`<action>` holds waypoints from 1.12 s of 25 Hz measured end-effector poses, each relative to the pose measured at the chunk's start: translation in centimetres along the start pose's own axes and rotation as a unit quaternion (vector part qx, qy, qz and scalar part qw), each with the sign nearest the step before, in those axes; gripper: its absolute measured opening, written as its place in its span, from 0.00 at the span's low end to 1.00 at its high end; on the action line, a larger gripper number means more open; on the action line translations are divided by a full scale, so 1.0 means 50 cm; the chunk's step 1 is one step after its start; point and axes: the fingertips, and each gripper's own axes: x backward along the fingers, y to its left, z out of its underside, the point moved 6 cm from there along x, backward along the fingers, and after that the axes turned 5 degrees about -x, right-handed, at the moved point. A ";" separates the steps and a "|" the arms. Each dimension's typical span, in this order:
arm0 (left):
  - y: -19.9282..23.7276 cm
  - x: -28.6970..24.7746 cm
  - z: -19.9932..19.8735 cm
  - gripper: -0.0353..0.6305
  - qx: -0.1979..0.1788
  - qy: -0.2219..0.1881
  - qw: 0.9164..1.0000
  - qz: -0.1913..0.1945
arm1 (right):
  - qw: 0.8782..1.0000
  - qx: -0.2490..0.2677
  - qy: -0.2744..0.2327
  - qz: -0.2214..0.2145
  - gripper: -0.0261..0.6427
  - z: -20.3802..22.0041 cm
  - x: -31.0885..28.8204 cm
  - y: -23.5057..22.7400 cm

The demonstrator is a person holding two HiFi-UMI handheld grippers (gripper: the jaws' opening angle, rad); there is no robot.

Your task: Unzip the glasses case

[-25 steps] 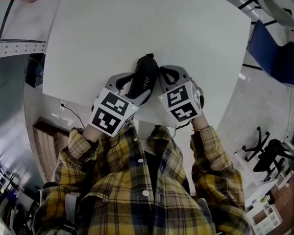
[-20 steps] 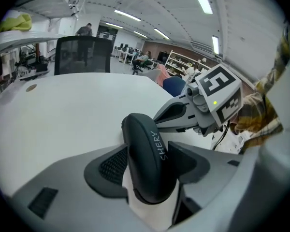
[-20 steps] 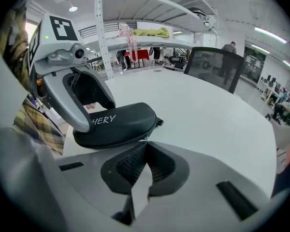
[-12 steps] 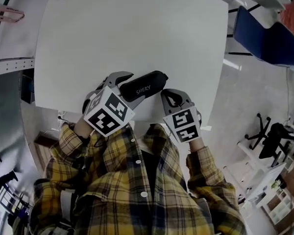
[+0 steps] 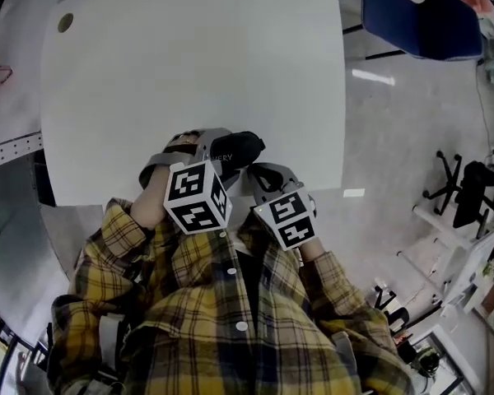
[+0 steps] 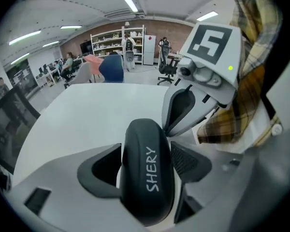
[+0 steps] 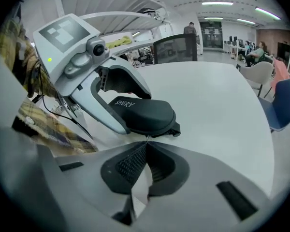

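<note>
Case (image 7: 142, 112) sitting clamped between left gripper (image 6: 146, 161) pads, jaws just been opening; right gripper (image 7: 146, 146) jaws pressing together, tips just beside case end.

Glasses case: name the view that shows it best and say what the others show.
Left gripper view: the glasses case fills the centre, sharp, its lettering readable. The right gripper view shows it smaller and side-on. The head view shows only one small dark end.

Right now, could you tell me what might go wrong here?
The left gripper has just been opening its jaws around the glasses case, so it may slip. It is near the table edge and could fall. The right gripper is shut at the case's edge, possibly gripping nothing.
</note>
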 end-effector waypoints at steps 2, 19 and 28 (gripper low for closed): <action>0.004 -0.005 -0.004 0.51 -0.010 0.000 1.000 -0.001 | 1.000 0.004 -0.001 0.001 0.04 -0.001 0.004 -0.001; 0.013 -0.002 -0.013 0.51 -0.003 -0.025 1.000 0.017 | 0.971 0.232 0.042 0.050 0.04 -0.031 0.039 -0.060; 0.014 -0.003 -0.002 0.51 -0.007 -0.024 0.999 0.021 | 0.938 0.341 0.065 0.024 0.04 -0.097 0.007 -0.099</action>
